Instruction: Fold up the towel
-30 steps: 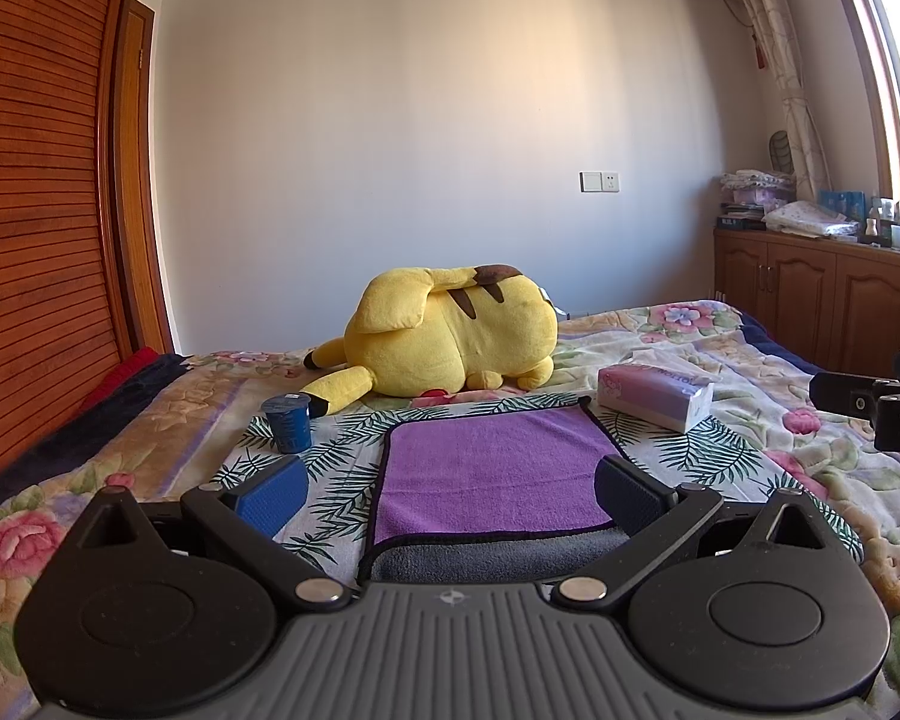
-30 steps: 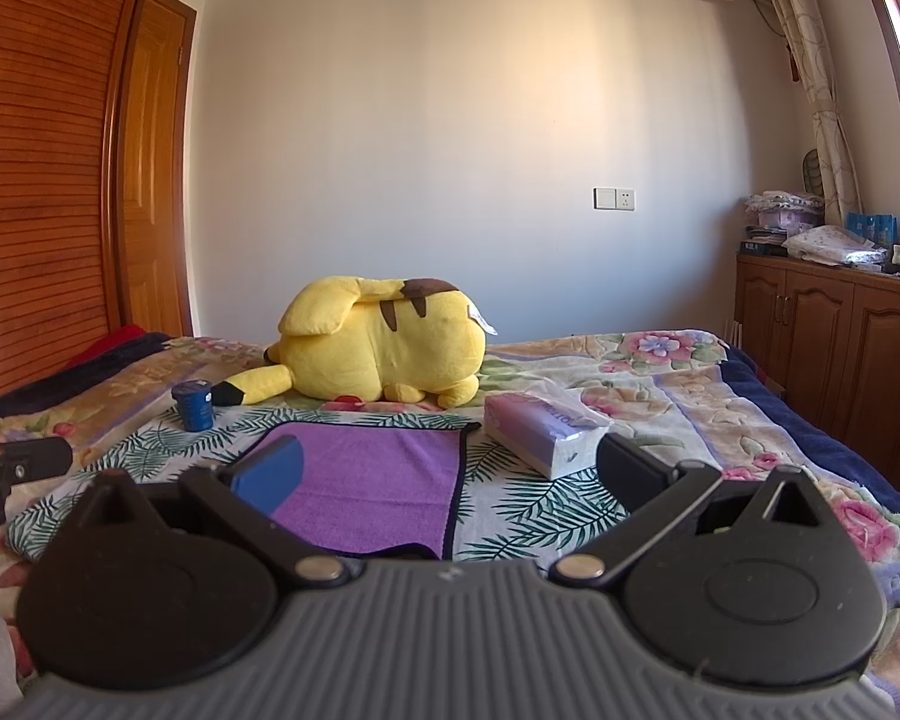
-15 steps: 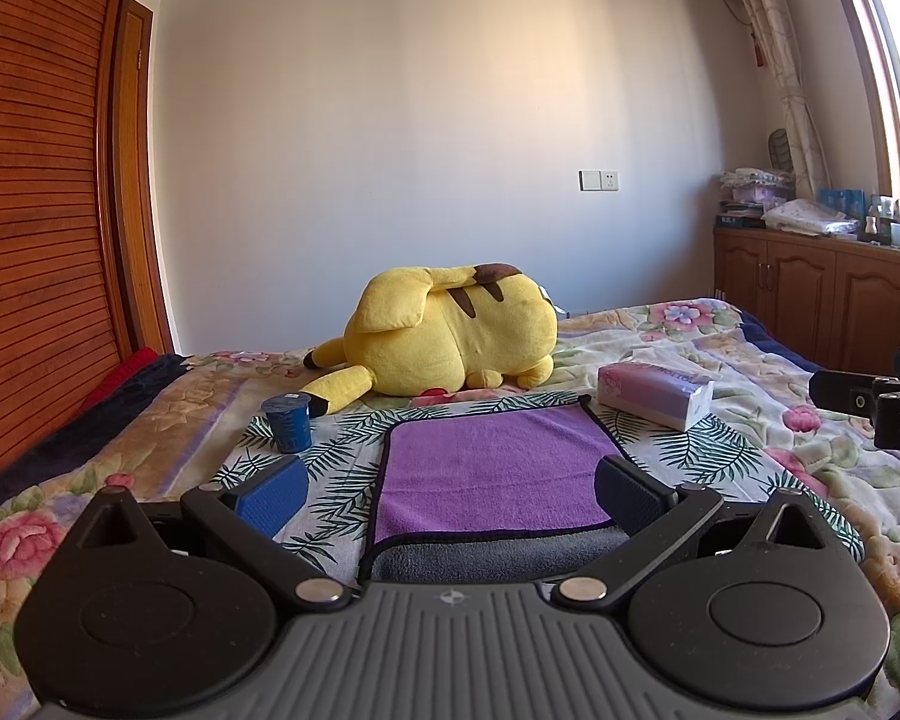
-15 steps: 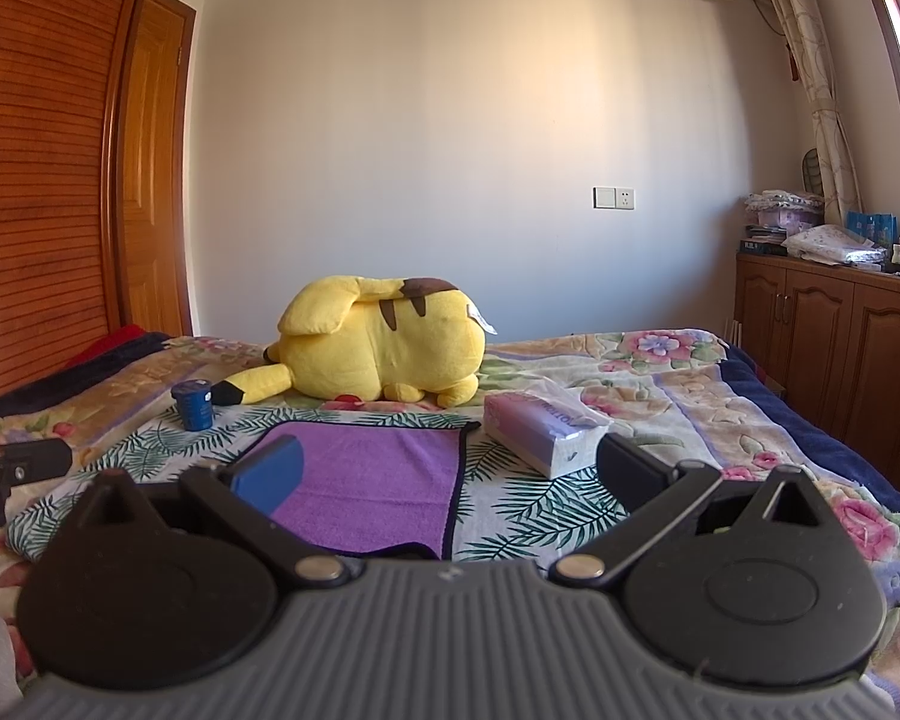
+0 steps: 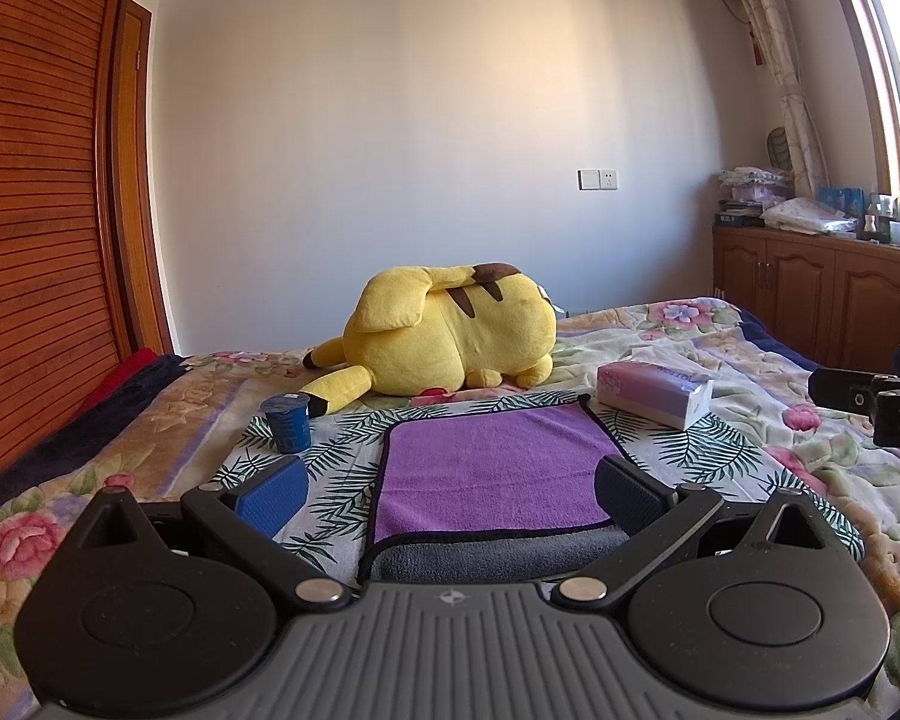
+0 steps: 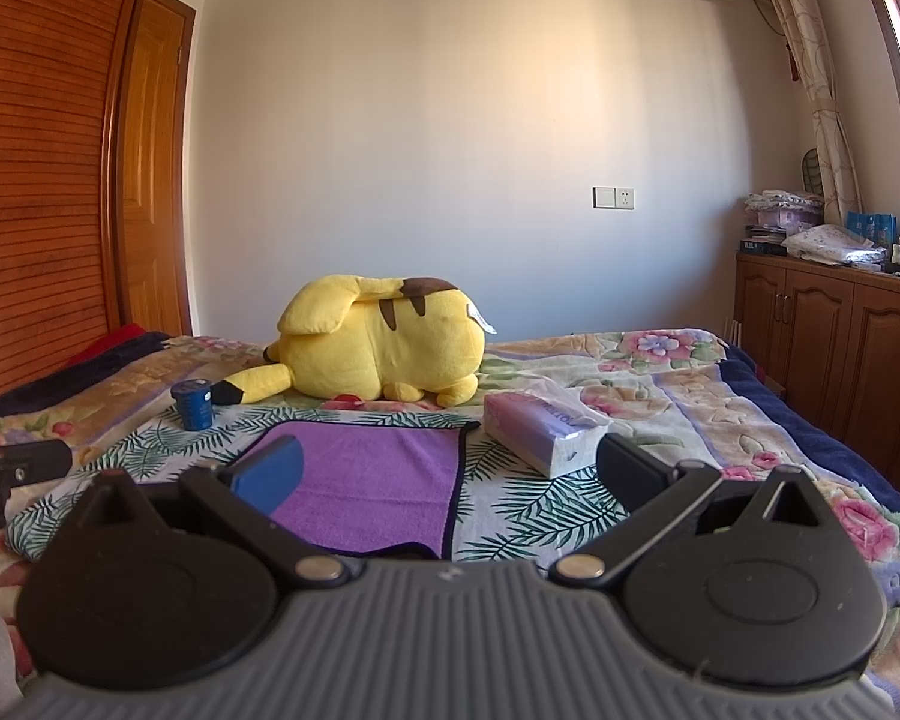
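Observation:
A purple towel [image 5: 486,468] with a dark edge and a grey underside showing at its near end lies flat on the leaf-print cloth on the bed. It also shows in the right wrist view [image 6: 378,480]. My left gripper [image 5: 447,495] is open and empty, held just above the towel's near edge, with the fingers spread either side of it. My right gripper [image 6: 444,474] is open and empty, over the towel's near right corner. Each gripper shows at the edge of the other's view.
A yellow plush toy [image 5: 450,330] lies behind the towel. A blue cup [image 5: 287,420] stands to its left and a tissue pack [image 5: 654,390] to its right. Wooden cabinets [image 6: 840,348] line the right wall; a slatted wardrobe [image 5: 30,240] is on the left.

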Action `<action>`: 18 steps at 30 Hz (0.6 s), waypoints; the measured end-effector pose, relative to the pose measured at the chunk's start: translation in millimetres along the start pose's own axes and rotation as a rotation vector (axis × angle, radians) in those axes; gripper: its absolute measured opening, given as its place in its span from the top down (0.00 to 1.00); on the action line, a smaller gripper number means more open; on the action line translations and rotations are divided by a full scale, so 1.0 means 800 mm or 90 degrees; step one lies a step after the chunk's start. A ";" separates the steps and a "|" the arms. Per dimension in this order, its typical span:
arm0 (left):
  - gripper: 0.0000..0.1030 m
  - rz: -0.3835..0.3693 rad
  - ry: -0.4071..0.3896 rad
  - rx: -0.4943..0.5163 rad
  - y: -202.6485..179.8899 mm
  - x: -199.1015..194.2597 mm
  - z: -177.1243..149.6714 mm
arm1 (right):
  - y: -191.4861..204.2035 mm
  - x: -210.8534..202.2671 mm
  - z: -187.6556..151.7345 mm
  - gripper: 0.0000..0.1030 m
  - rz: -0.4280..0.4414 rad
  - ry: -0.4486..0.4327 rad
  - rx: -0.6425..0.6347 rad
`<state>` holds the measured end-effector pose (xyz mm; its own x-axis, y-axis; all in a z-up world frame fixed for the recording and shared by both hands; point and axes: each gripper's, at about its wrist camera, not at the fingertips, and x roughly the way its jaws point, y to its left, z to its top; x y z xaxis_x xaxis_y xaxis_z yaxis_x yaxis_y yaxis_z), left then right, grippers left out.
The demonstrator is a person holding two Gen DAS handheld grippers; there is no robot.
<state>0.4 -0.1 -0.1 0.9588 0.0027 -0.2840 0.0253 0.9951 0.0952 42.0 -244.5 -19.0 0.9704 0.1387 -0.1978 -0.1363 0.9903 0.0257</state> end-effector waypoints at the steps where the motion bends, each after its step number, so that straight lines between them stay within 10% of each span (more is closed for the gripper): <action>1: 0.00 0.000 0.000 0.000 0.000 0.000 0.000 | 0.000 0.000 0.000 0.00 0.000 0.000 0.000; 18: 0.00 0.000 0.000 0.001 0.000 0.000 0.000 | 0.001 -0.001 -0.002 0.00 0.000 0.000 0.000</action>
<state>0.5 -0.3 -0.1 0.9587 0.0031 -0.2846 0.0254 0.9950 0.0967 40.9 -243.6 -20.6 0.9703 0.1394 -0.1979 -0.1370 0.9902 0.0261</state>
